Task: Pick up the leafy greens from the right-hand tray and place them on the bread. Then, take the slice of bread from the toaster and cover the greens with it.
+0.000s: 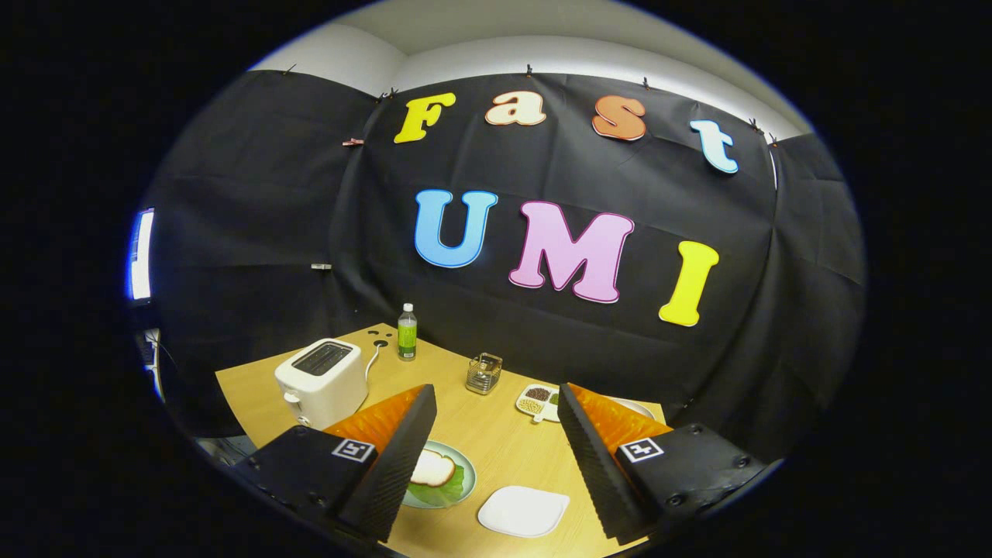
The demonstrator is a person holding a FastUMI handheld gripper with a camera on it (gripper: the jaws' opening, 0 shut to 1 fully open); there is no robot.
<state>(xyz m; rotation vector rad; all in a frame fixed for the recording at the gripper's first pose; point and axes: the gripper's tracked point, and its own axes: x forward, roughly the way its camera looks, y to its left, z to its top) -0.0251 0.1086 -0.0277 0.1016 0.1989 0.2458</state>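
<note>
With the gripper (496, 457) spread wide and empty above the table (496, 442), bread (432, 468) apparently already tops the greens (453, 488) on the plate (463, 465), so withdraw gently without nudging it

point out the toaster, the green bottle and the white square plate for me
toaster (322, 381), gripper view, front wall.
green bottle (407, 335), gripper view, label.
white square plate (523, 511), gripper view, bare middle.

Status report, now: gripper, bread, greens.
Gripper open, holding nothing, above the table. Bread lies on greens on the round plate, beside one finger. Toaster beyond. Nothing in the way.
</note>
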